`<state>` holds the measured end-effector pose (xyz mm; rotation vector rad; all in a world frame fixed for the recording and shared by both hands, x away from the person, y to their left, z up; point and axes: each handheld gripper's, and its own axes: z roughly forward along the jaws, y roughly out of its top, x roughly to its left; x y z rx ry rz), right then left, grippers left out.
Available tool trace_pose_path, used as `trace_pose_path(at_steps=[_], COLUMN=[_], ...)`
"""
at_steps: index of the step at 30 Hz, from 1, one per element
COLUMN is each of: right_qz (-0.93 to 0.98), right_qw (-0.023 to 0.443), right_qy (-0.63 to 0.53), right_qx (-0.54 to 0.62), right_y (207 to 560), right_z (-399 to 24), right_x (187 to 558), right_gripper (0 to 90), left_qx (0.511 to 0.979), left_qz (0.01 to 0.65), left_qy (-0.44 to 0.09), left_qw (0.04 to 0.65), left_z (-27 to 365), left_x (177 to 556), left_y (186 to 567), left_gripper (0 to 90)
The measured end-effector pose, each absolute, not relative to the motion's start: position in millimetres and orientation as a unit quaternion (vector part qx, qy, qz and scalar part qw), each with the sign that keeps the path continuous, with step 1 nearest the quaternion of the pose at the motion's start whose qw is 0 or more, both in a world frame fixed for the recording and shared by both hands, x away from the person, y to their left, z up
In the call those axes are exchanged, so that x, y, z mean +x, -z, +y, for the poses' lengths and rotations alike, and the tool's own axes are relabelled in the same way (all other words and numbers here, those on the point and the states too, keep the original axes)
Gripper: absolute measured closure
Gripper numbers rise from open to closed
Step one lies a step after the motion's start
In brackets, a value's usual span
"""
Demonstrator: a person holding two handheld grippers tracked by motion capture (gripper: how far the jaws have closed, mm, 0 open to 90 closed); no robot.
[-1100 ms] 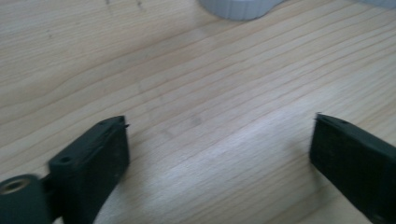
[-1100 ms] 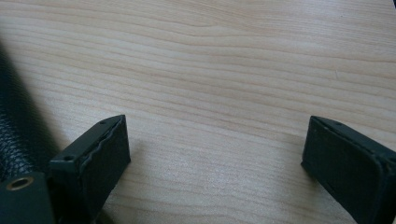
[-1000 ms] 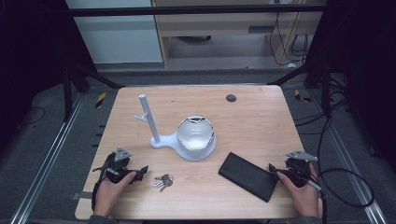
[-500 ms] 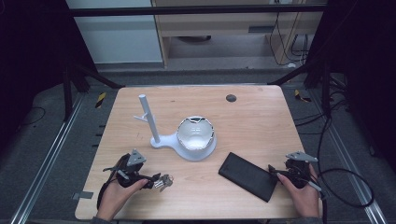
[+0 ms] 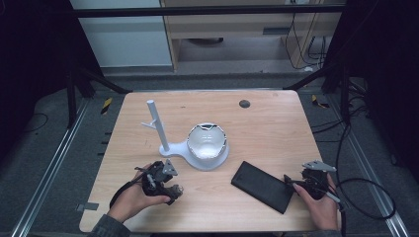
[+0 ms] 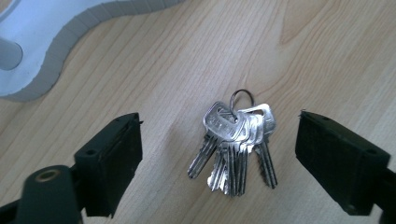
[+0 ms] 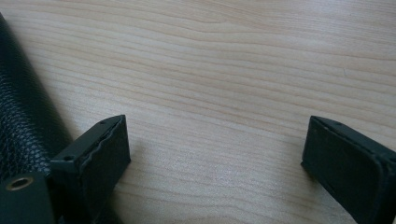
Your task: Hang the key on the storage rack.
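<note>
The left gripper [image 6: 219,154] hangs over a bunch of keys [image 6: 236,144] that lies flat on the wooden desk [image 5: 267,123], near its front left part. Its jaws stand wide, one on each side of the keys and clear of them; they have just been closing a little, and nothing is gripped. In the high view the left gripper [image 5: 173,190] sits just in front of the white stand [image 5: 170,148] with its upright post and bowl-shaped end. The right gripper [image 7: 215,158] rests low over bare wood at the front right, jaws spread wide and holding nothing. A black wallet [image 5: 262,186] lies flat just beside it, its grained edge [image 7: 21,135] next to one jaw.
</note>
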<state>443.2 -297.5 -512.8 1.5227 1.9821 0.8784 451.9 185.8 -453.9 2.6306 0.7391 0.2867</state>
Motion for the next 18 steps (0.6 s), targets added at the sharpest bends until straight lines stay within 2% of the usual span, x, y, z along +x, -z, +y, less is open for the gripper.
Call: trace_pose_path(at_steps=[6, 11, 18], right_qz=[0.726, 0.725, 0.725], right_qw=[0.245, 0.245, 0.245], right_qy=[-0.321, -0.321, -0.321], right_qx=[0.557, 0.558, 0.558], right_y=[513.0, 512.9, 512.9], right_z=[-297.6, -297.4, -297.3], right_x=[443.3, 443.0, 443.0], right_gripper=[7.6, 7.7, 7.6], left_qx=[0.945, 0.953, 0.953], left_qz=[0.261, 0.247, 0.249], left_qy=[-0.083, -0.063, -0.051], left_qw=[0.178, 0.166, 0.166], left_z=[192.0, 193.7, 193.7], left_x=[458.7, 462.9, 467.3], left_y=[459.7, 466.8, 471.2], left_gripper=[21.9, 31.2, 34.9])
